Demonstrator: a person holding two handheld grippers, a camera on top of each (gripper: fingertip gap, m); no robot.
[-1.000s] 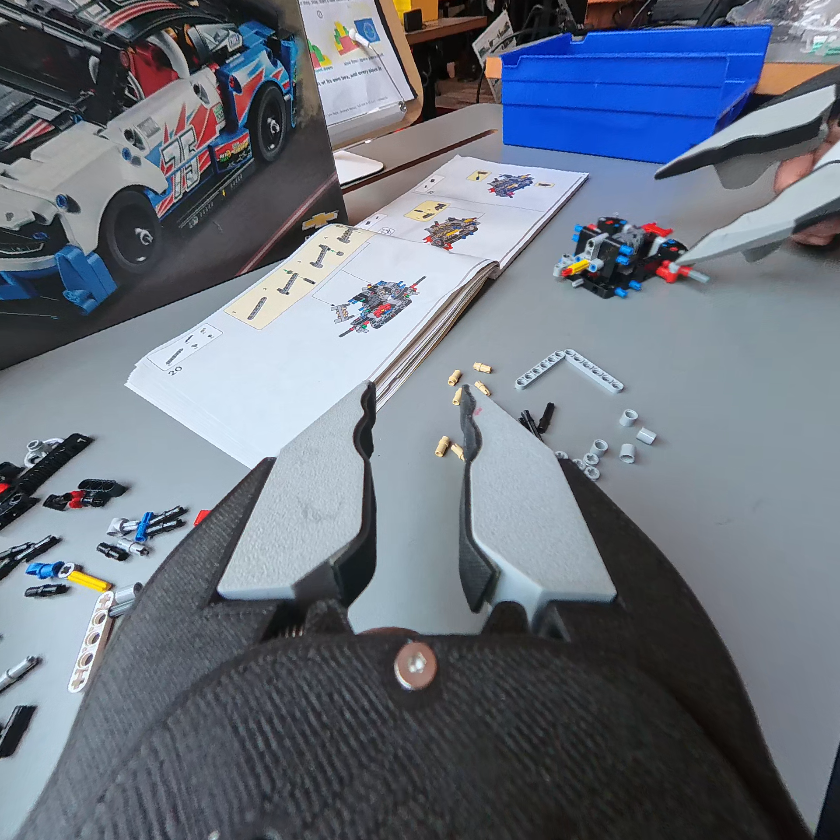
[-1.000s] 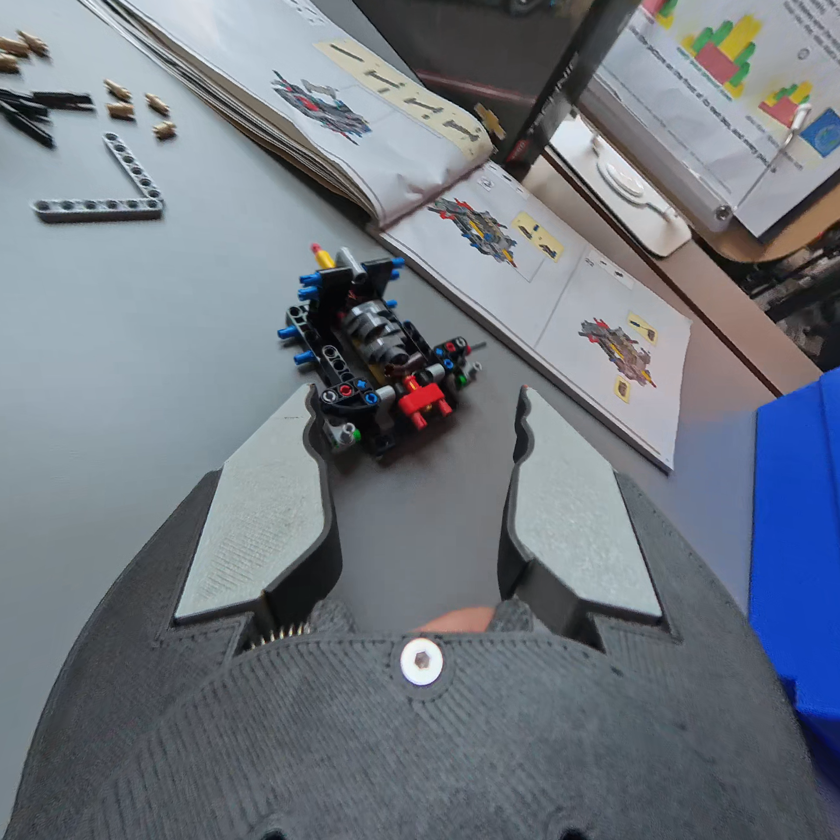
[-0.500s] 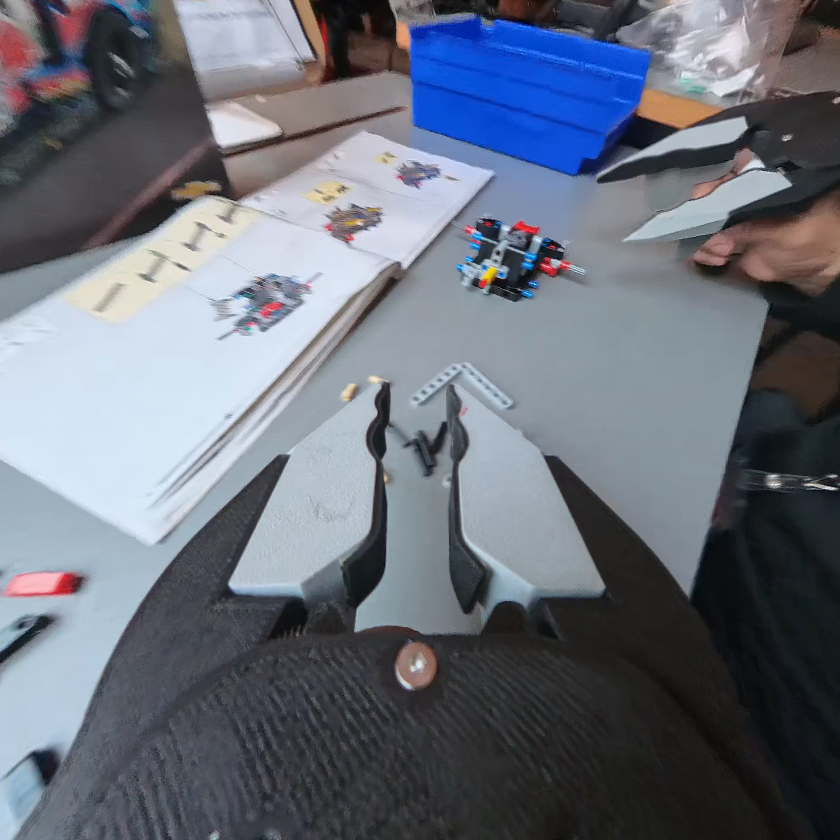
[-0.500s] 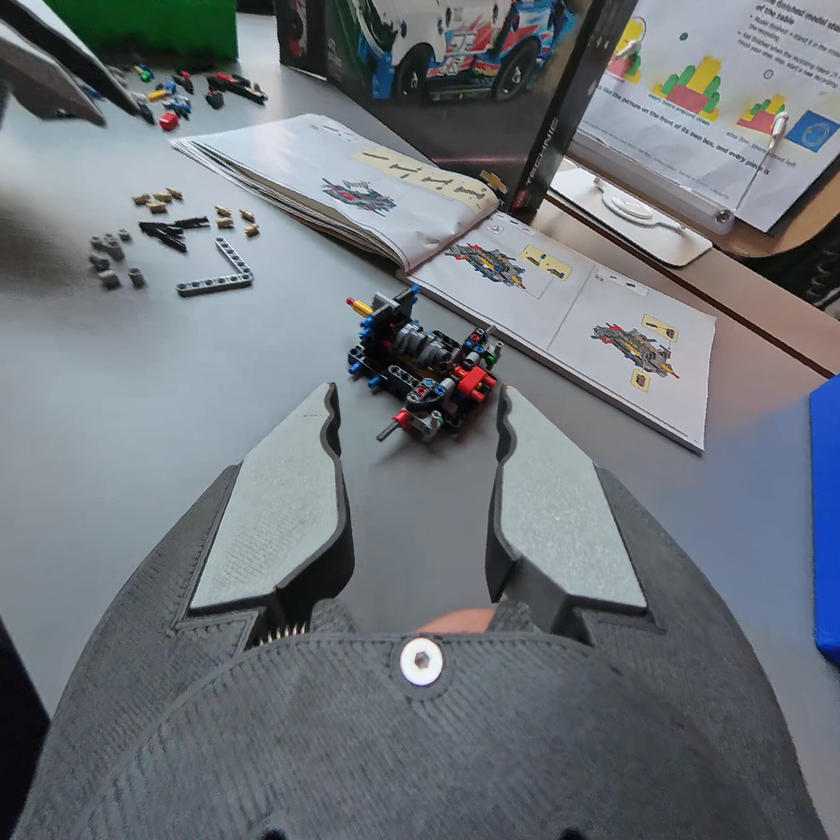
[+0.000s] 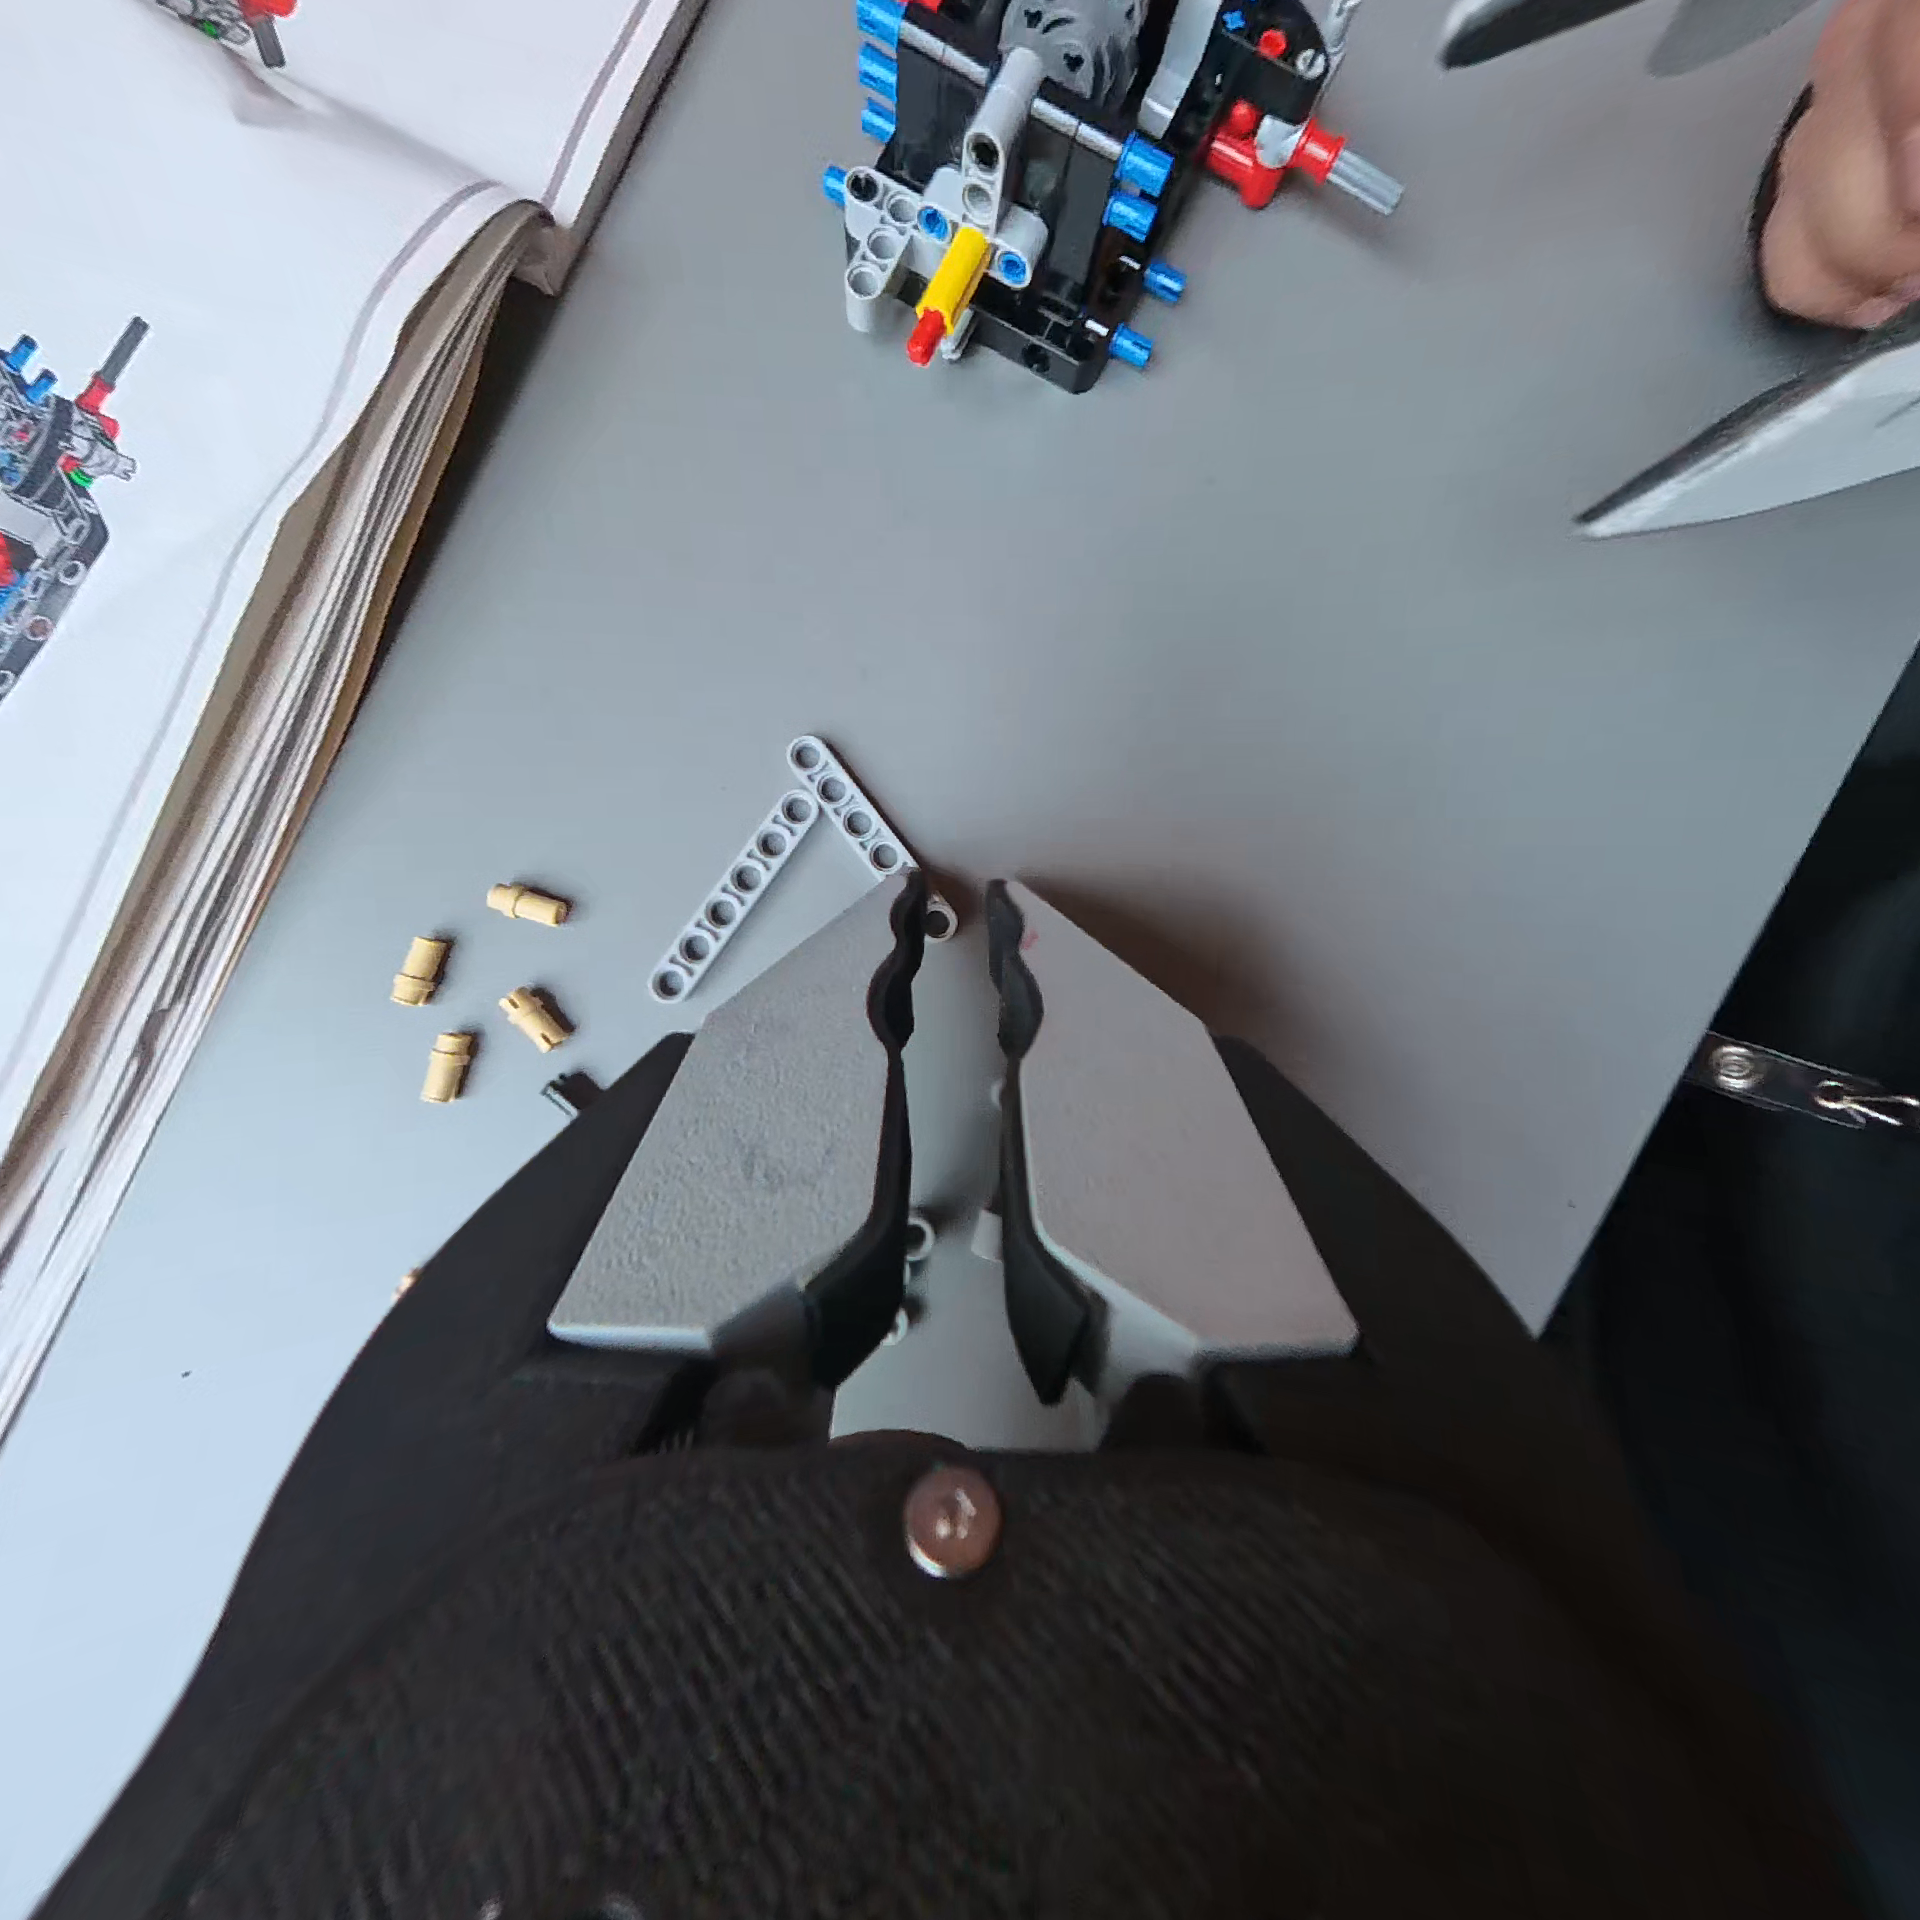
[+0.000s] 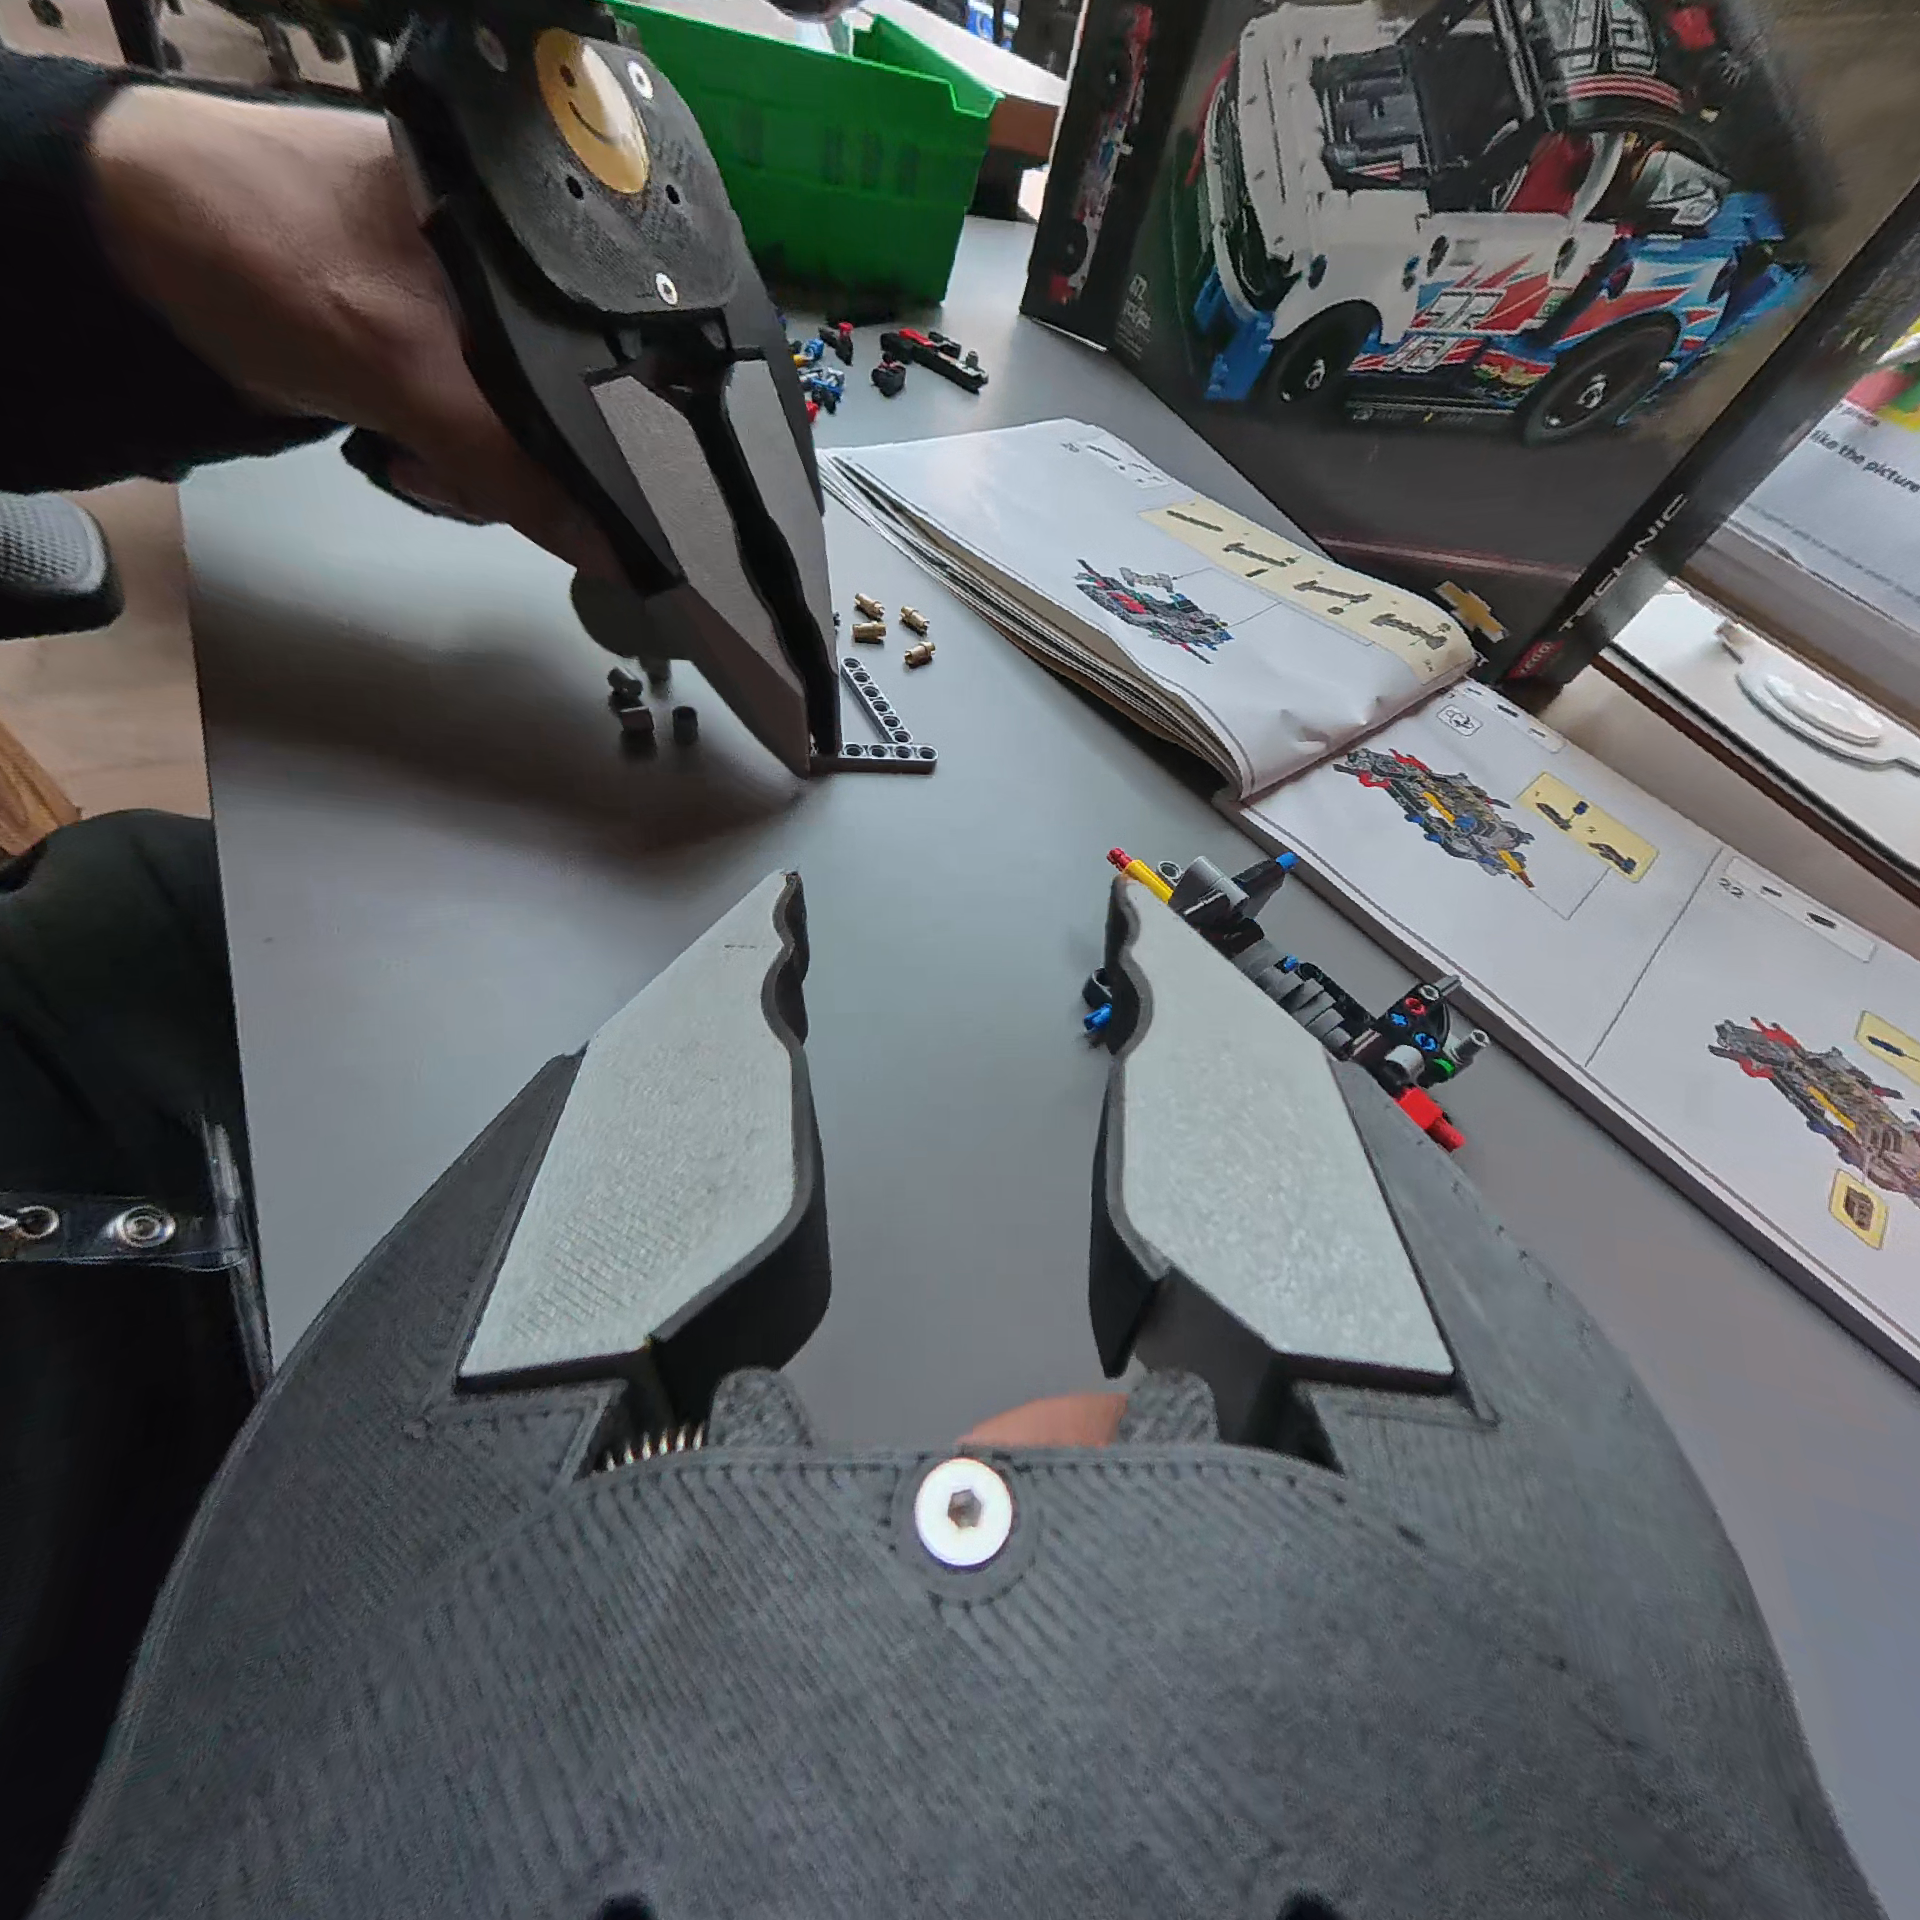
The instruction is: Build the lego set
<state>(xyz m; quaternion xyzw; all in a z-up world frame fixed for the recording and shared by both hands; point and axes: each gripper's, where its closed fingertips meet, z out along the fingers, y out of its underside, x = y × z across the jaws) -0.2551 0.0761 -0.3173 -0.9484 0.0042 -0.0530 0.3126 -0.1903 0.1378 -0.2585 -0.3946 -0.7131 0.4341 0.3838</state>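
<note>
The left hand-held gripper (image 5: 951,904) points down at the grey bent beam (image 5: 774,868) on the table (image 5: 1195,675). Its fingers are a little apart and hold nothing. One end of the beam lies right at the tips. The step looks like picking up this piece. Next it needs to close on that end. The right hand-held gripper (image 6: 956,914) is wide open and empty, just beside the half-built car part (image 6: 1299,982).

left gripper (image 5: 954,902) tilted down, fingers narrowly parted, right gripper (image 6: 956,904) fingers spread wide

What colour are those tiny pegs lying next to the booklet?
The pegs are tan, clearest in the left wrist view.
</note>
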